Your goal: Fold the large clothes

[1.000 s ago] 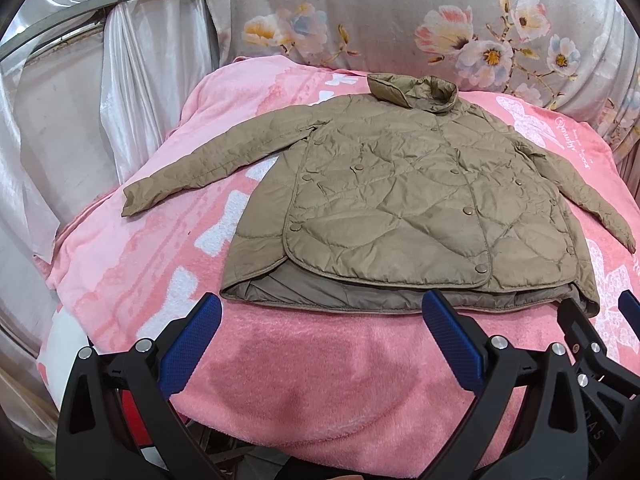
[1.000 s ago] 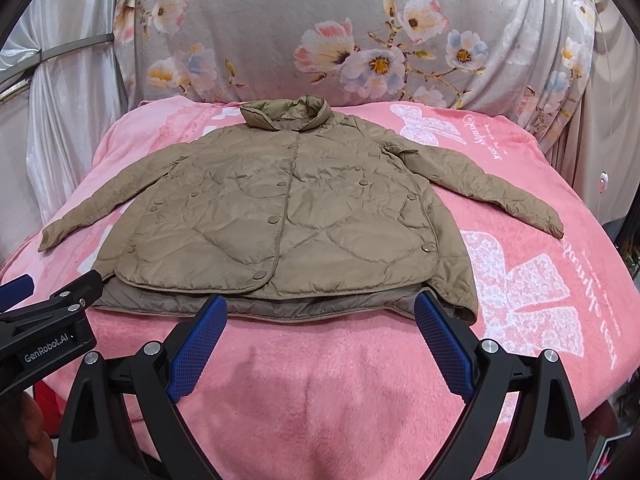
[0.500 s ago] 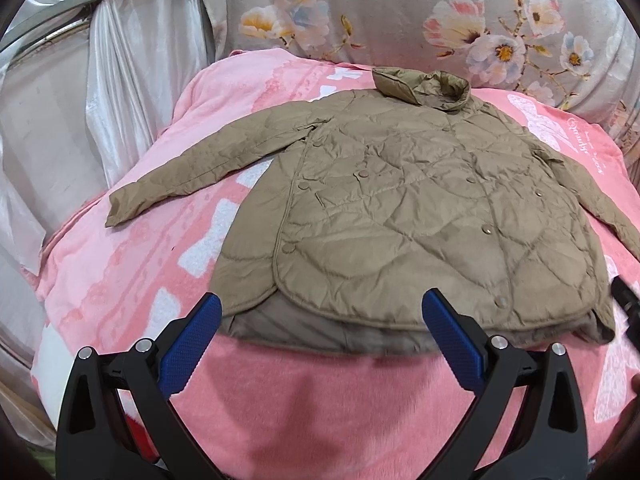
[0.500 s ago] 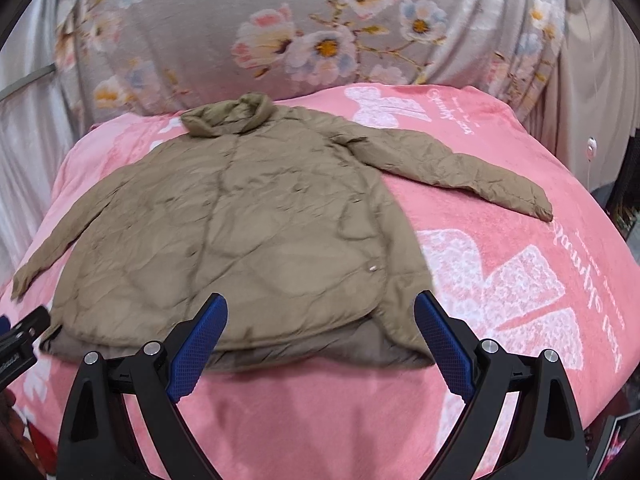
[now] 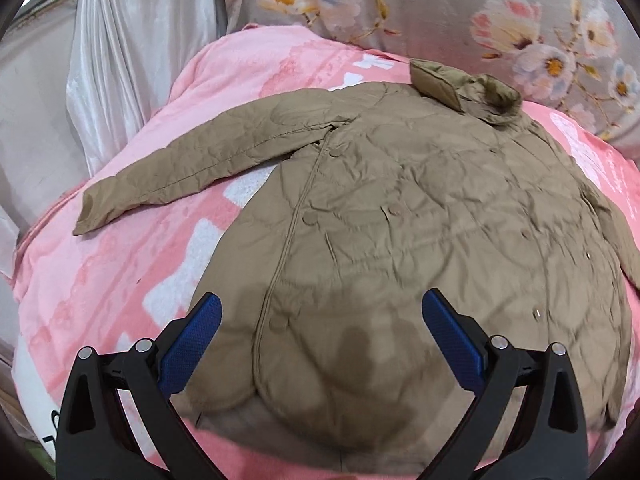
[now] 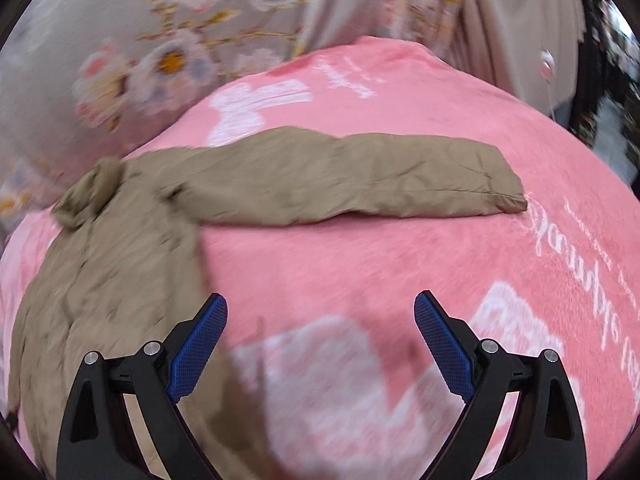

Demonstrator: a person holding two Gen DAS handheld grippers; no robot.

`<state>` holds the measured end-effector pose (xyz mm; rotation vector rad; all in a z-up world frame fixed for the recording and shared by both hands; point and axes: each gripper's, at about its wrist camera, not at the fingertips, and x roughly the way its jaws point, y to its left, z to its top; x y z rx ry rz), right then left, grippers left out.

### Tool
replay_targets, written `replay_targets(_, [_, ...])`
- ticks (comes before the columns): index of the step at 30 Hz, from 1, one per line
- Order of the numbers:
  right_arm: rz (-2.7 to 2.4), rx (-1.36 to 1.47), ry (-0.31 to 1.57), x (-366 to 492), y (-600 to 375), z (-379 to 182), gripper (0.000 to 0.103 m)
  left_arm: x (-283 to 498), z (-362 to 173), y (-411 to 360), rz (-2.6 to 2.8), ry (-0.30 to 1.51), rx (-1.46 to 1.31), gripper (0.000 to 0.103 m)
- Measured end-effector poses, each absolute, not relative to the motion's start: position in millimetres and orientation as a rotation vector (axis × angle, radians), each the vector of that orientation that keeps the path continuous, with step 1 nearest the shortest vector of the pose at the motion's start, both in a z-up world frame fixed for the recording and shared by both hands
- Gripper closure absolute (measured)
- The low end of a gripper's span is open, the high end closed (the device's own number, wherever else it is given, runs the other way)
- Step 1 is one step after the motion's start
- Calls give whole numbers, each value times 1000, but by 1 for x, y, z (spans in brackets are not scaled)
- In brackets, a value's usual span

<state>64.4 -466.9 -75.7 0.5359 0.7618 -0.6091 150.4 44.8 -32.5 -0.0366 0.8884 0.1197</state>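
Note:
A khaki quilted jacket (image 5: 420,216) lies flat, front up, on a pink blanket (image 5: 120,272), collar (image 5: 460,84) at the far side. Its left sleeve (image 5: 192,172) stretches out to the left. My left gripper (image 5: 320,340) is open and empty, hovering over the jacket's lower hem. In the right wrist view the jacket body (image 6: 100,280) is at the left and its right sleeve (image 6: 360,176) stretches right across the blanket (image 6: 360,280). My right gripper (image 6: 320,340) is open and empty, over bare blanket beside the jacket's right edge.
A floral fabric backdrop (image 5: 400,12) hangs behind the bed. A shiny white curtain (image 5: 120,60) hangs at the left. A beige curtain (image 6: 500,20) and dark clutter (image 6: 612,100) lie past the blanket's right edge.
Both grippers have moved forward over the bed. The left now hovers over the jacket's hem; the right has swung rightward toward the right sleeve. Both stay open.

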Motion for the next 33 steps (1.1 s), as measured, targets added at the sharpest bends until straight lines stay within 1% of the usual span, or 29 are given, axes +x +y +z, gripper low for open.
replay_targets(5, [-723, 673, 759, 67, -532, -98, 11, 176, -36, 52, 130, 875, -44, 5])
replay_targets(11, [-812, 673, 738, 85, -573, -107, 11, 199, -42, 60, 169, 864, -34, 5])
replay_targets(13, [-835, 661, 718, 94, -582, -107, 22, 205, -44, 65, 192, 860, -40, 5])
replay_targets(14, [-853, 657, 707, 100, -587, -105, 37, 208, -45, 69, 203, 860, -50, 5])
replay_targets(15, [-863, 658, 697, 103, -591, -103, 55, 212, -47, 74, 211, 862, -67, 5])
replay_targets(16, [-855, 673, 672, 108, -594, -99, 66, 214, -48, 78, 216, 866, -78, 5])
replay_targets(17, [-842, 686, 653, 114, -597, -94, 83, 218, -50, 82, 225, 872, -88, 5])
replay_targets(18, [-827, 689, 627, 123, -596, -84, 91, 220, -51, 86, 229, 874, -93, 5])
replay_targets(20, [-792, 635, 582, 142, -584, -61, 94, 223, -52, 91, 244, 875, -94, 5])
replay_targets(22, [-719, 521, 525, 168, -552, -26, 96, 227, -53, 96, 265, 877, -97, 5])
replay_targets(26, [-453, 341, 448, 224, -455, 32, 96, 234, -53, 98, 280, 869, -83, 5])
replay_targets(29, [-249, 240, 455, 260, -379, 45, 96, 238, -52, 96, 278, 860, -70, 5])
replay_targets(33, [-16, 156, 529, 292, -285, 25, 96, 242, -51, 98, 268, 853, -85, 5])
